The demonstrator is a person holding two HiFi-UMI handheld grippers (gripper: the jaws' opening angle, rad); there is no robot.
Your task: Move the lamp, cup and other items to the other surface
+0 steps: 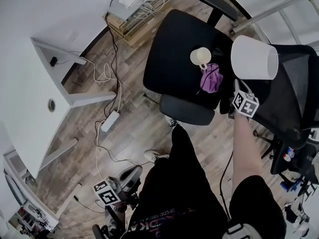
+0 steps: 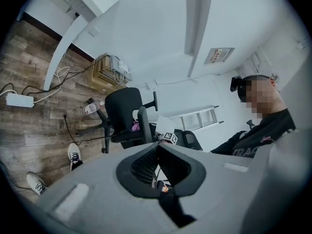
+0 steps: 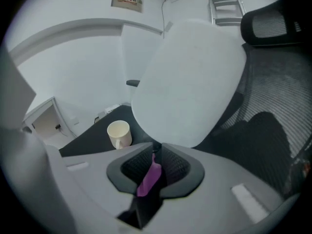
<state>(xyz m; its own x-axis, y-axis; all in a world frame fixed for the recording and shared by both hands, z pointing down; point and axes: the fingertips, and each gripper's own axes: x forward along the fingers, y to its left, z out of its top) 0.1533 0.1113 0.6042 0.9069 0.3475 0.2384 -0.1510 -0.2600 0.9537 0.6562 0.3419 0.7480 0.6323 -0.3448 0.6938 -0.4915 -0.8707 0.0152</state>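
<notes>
A black office chair (image 1: 174, 54) carries a cream cup (image 1: 201, 57), a purple cloth (image 1: 211, 79) and a lamp with a white shade (image 1: 254, 58). My right gripper (image 3: 157, 149) is shut on the purple cloth (image 3: 148, 177), a strip of which shows between the pads. Its marker cube (image 1: 245, 103) sits just right of the cloth. In the right gripper view the lamp shade (image 3: 190, 77) looms directly ahead, with the cup (image 3: 118, 133) to its left. The lamp's base is hidden. My left gripper (image 2: 157, 146) is shut on nothing, low at the left beside my legs, its cube (image 1: 107, 193) facing up.
A white desk (image 1: 30, 108) stands at the left, with a power strip (image 1: 110, 120) and cables on the wood floor beside it. A crate with a router (image 1: 132, 11) is behind the chair. A second, mesh-backed chair (image 1: 294, 98) stands at the right, and a ladder (image 1: 286, 6) leans beyond it.
</notes>
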